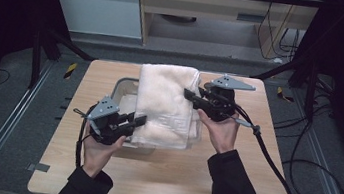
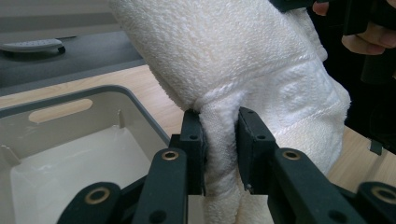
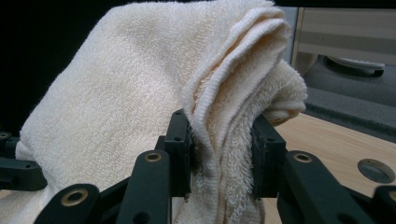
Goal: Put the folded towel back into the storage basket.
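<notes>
Now both grippers are pinching the towel (image 1: 166, 104); left gripper (image 1: 140, 120) is clamping its near edge, right gripper (image 1: 189, 95) its far side; towel is hanging folded over the bin (image 1: 123, 86) on the table (image 1: 170, 172).

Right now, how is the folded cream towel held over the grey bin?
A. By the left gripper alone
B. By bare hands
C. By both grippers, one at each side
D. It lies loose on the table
C: the left gripper and the right gripper each pinch a fold of the towel above the bin.
</notes>
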`<action>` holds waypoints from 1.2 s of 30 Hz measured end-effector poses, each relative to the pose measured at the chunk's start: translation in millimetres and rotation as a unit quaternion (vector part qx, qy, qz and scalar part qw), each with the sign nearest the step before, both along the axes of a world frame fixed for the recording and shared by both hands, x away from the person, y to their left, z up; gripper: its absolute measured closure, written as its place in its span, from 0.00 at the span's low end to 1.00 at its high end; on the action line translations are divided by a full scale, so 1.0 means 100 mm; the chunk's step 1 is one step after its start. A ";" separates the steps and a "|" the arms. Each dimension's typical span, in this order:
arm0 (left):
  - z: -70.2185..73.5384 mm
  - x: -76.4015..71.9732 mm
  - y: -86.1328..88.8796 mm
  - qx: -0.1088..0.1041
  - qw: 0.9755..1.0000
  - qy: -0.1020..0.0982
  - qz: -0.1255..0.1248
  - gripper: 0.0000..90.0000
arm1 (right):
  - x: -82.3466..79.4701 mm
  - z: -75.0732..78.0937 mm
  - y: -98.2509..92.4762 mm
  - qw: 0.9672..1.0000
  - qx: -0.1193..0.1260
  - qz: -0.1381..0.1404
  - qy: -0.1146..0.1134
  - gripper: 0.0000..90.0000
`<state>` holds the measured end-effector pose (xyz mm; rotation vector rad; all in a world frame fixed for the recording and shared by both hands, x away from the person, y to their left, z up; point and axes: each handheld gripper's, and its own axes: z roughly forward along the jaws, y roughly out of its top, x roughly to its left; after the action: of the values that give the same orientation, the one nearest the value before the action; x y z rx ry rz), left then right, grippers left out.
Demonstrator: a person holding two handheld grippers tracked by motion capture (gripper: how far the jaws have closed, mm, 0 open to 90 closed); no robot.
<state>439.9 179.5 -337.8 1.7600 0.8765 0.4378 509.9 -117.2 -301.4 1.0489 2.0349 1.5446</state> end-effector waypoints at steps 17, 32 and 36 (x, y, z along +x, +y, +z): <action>0.08 0.06 0.31 -0.005 0.999 0.001 0.031 0.81 | 0.09 0.14 0.40 1.000 -0.013 -0.002 -0.013 0.73; 0.06 0.14 0.52 0.000 0.998 0.006 0.063 0.81 | 0.22 0.08 0.67 1.000 -0.007 -0.002 -0.012 0.73; 0.04 0.17 0.56 0.005 0.997 0.009 0.072 0.81 | 0.25 0.04 0.73 1.000 -0.005 -0.004 -0.010 0.73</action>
<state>457.1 235.3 -334.3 1.7189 1.0194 0.5207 535.1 -44.4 -297.1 1.0306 2.0211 1.5330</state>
